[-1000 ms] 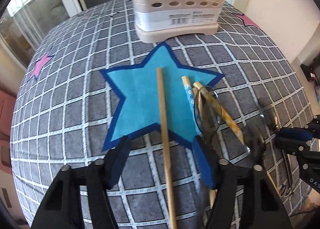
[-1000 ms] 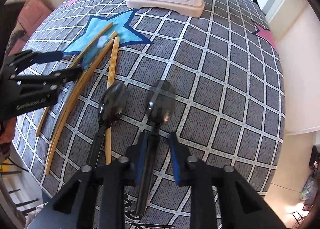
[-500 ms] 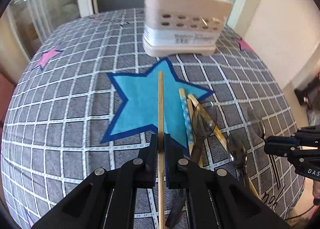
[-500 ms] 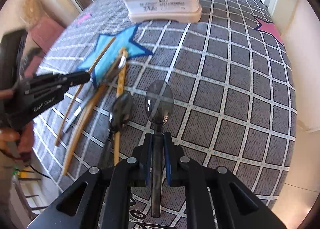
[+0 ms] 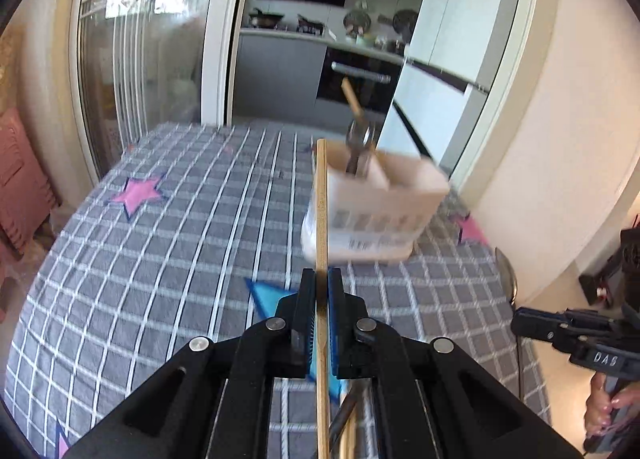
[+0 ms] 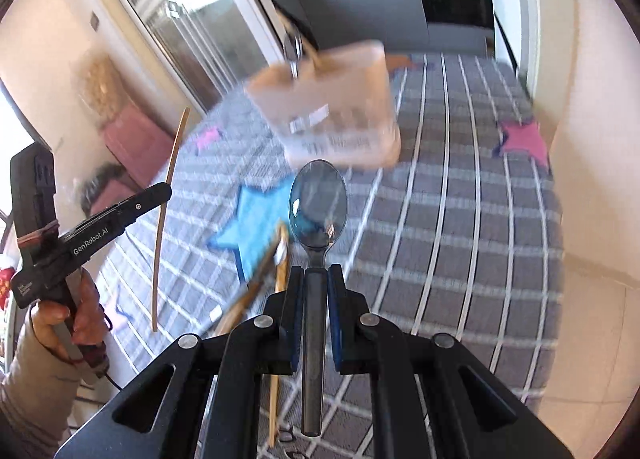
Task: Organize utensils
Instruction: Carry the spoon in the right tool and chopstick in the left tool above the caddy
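Observation:
My left gripper [image 5: 321, 279] is shut on a wooden chopstick [image 5: 321, 203] and holds it above the table, pointing toward the beige utensil holder [image 5: 376, 215]. It shows from the side in the right wrist view [image 6: 160, 191] with the chopstick [image 6: 166, 219]. My right gripper [image 6: 316, 273] is shut on the handle of a dark translucent spoon [image 6: 318, 205], lifted off the table, with the holder [image 6: 332, 115] beyond it. The holder has a spoon and a wooden utensil standing in it [image 5: 358, 147].
More chopsticks and utensils [image 6: 264, 275] lie on the grey checked tablecloth [image 6: 460, 227] by a blue star patch [image 6: 256, 227]. The right gripper shows at the right edge of the left wrist view [image 5: 568, 335]. A kitchen and glass doors lie beyond the table.
Both grippers have risen from the table with their utensils and tilted up toward the holder. A second ago the left gripper was open around the chopstick; it then shut on it.

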### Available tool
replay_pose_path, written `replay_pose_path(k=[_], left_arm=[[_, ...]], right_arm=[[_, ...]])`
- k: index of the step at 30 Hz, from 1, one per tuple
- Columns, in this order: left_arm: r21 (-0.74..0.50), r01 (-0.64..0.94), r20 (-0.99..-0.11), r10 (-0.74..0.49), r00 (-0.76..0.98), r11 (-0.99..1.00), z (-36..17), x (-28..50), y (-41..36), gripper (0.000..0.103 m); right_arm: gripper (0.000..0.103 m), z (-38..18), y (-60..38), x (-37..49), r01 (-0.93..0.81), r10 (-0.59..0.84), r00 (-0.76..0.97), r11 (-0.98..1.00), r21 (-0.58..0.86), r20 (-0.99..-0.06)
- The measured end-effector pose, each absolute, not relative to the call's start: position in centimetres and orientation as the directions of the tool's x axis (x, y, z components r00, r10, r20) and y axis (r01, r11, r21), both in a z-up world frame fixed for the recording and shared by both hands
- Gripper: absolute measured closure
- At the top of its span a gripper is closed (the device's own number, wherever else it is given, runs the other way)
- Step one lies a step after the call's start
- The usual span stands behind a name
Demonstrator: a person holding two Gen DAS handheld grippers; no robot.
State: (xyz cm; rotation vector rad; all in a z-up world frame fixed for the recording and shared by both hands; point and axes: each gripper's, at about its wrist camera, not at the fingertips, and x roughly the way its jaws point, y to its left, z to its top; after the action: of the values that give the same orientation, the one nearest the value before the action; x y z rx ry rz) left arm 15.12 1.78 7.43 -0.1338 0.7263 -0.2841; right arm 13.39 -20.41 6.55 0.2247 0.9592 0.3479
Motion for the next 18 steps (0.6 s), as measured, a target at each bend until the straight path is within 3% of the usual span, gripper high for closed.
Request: replay_pose_path(k=[9, 18], left_arm=[[-0.241, 0.216, -0.515, -0.313, 0.798, 0.946, 13.6, 22.1, -0.8, 0.068], [-0.228, 0.201, -0.413, -0.282, 0.866, 0.953, 16.3, 29.4, -2.8, 0.068]], right_arm=[[0.09, 11.6, -20.7, 19.3, -0.215, 0.408, 0.617, 0.91, 0.355, -0.672], [0.09, 14.8, -20.4, 26.3, -0.244, 0.398, 0.708, 0.913, 0.326, -0.583]])
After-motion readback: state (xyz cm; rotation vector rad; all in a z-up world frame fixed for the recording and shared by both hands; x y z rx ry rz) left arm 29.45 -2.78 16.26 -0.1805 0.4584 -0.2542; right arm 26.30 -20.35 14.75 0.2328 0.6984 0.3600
